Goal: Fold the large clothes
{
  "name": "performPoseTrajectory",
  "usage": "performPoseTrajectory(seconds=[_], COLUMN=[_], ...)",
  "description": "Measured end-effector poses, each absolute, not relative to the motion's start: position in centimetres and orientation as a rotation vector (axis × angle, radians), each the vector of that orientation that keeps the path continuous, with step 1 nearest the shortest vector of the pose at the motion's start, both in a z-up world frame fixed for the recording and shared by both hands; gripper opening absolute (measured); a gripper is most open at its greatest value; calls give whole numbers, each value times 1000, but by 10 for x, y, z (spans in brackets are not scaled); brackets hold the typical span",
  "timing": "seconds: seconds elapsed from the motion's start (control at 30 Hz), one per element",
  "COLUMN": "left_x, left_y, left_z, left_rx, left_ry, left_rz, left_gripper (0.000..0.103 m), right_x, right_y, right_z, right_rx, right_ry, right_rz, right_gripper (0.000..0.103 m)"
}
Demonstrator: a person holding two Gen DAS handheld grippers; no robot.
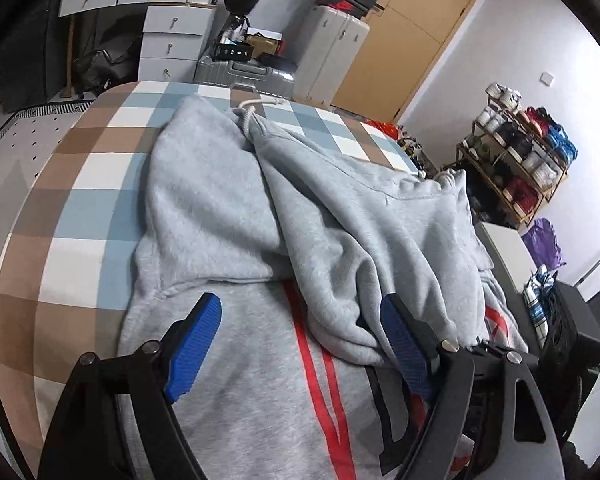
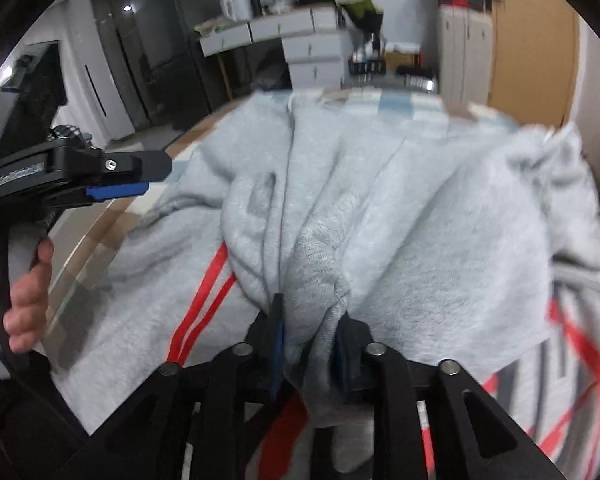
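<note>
The grey sweatshirt (image 1: 236, 380) you are folding lies on the checked bedspread (image 1: 80, 208), its front with the red stripes (image 1: 320, 380) facing up, and one part of it is bunched into a thick fold across the middle. A white drawstring (image 1: 246, 114) shows at the far end, near the foot of the bed.

Your right gripper (image 2: 312, 344) is clamped on that bunched grey fabric: the cloth is pinched between the two blue pads and drapes away from them in pleats. The right wrist view is blurred, so finer detail of the grip is unclear.

Your left gripper (image 1: 300, 340) hangs above the striped front with its jaws spread wide and nothing pinched between them; the bunched fold lies against its right-hand pad (image 1: 404, 348). Your left hand (image 2: 24, 292) shows on that tool's handle.

Beyond the bed stand a white drawer unit (image 1: 168, 32), suitcases (image 1: 332, 52), a wooden door (image 1: 412, 32) and a shoe rack (image 1: 520, 160).
</note>
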State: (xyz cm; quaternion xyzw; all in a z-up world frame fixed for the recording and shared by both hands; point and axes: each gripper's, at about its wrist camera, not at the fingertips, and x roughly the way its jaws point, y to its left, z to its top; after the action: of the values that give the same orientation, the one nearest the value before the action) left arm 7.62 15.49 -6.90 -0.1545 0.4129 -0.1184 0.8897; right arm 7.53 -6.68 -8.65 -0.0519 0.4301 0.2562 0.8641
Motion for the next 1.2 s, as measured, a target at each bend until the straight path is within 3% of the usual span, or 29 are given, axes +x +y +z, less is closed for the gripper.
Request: performPoseTrajectory(seconds=[0.1, 0.17, 0.4, 0.57, 0.83, 1.03, 1.13, 1.2], left_x=[78, 80, 94, 102, 133, 118, 125, 135], left_y=[148, 143, 111, 85, 63, 100, 132, 159], left_z=[-70, -70, -63, -55, -112, -70, -41, -29], left_rx=[-298, -283, -340, -356, -360, -375, -231, -184], left_ry=[870, 876, 924, 870, 1071, 1007, 948, 920], left_rz=[-250, -253, -422, -507, -507, -467, -279, -186], left_gripper=[78, 78, 78, 78, 78, 78, 78, 78], right_x=[73, 71, 64, 81, 113, 110, 129, 162], right_y=[-65, -70, -124, -159, -186, -200, -219, -224], right_z=[-86, -81, -52, -54, -88, -70, -46, -37], right_rx=[-99, -75, 161, 347, 473, 381, 333, 208], right_ry=[890, 886, 770, 752, 864, 855, 828, 845], right_rz=[535, 563, 564, 482, 452, 393, 294, 238], right_gripper=[34, 54, 83, 85, 84, 84, 99, 100])
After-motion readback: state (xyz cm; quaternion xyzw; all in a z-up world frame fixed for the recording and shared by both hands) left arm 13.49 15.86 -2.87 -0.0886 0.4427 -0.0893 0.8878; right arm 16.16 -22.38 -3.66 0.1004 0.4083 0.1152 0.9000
